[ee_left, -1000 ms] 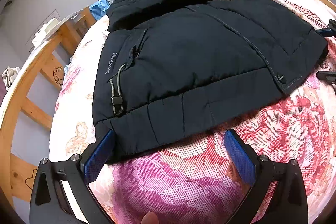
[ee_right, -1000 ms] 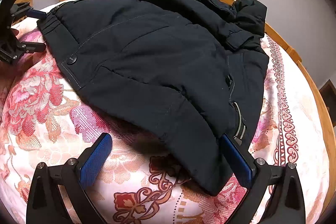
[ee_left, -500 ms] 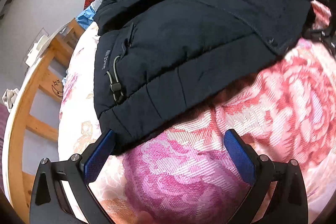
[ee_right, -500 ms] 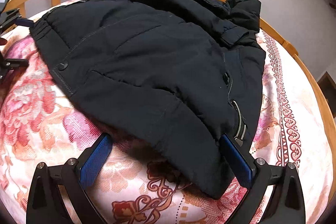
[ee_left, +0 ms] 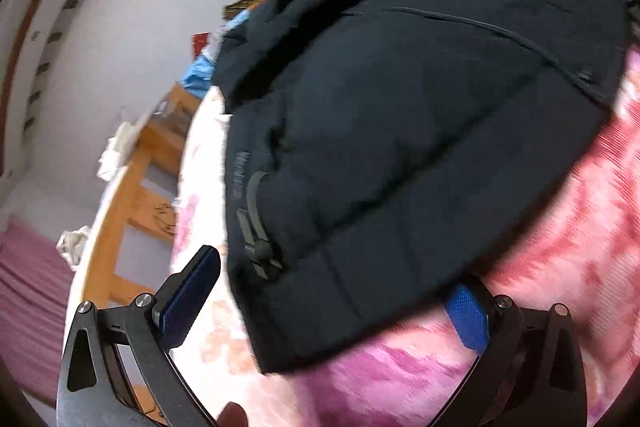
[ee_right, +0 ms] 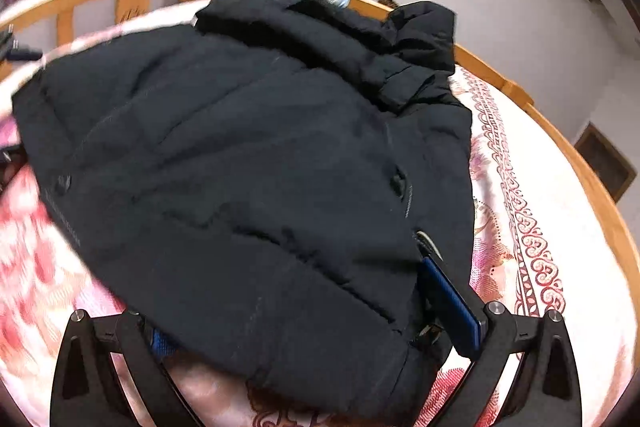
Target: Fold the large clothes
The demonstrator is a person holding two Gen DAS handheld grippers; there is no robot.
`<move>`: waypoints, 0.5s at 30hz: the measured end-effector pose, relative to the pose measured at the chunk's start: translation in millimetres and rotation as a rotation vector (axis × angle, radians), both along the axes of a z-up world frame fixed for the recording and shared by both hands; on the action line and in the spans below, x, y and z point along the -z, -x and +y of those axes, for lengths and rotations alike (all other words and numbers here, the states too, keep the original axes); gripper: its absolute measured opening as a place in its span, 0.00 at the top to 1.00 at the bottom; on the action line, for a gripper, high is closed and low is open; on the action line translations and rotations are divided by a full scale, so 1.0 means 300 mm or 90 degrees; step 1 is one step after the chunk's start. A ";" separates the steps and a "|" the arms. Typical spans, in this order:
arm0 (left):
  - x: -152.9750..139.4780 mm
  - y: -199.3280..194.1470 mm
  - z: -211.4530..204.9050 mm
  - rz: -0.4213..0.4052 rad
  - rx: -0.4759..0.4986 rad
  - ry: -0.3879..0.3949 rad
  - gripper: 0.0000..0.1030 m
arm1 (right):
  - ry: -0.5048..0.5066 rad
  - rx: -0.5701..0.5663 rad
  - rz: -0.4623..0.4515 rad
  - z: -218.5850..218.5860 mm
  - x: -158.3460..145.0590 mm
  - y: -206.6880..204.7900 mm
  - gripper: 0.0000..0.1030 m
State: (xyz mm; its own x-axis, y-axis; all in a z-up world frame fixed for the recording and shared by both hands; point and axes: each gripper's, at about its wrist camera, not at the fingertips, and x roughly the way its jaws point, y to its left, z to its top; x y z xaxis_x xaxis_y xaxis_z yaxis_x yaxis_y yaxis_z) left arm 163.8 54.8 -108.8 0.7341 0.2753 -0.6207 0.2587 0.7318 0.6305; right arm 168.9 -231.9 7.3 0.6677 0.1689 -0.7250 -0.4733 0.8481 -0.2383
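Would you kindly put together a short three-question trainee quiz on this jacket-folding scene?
1. True or false: the dark jacket lies on a floral bedspread.
2. Which part of the jacket sits between the left gripper fingers: A) hood, B) hem corner, C) sleeve cuff?
3. Fill in: both grippers' jaws are ____.

Key: 1 true. 2 B. 3 open; the right gripper also straddles the hem.
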 end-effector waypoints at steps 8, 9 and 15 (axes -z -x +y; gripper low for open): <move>-0.184 -0.085 0.136 -0.022 -0.054 0.131 0.01 | -0.170 0.036 -0.029 -0.068 -0.100 -0.037 0.00; -0.195 -0.096 0.143 -0.015 -0.052 0.143 0.01 | -0.189 0.043 -0.028 -0.080 -0.107 -0.044 0.00; -0.239 -0.129 0.131 0.006 -0.032 0.161 0.01 | -0.240 0.058 -0.031 -0.110 -0.120 -0.063 0.00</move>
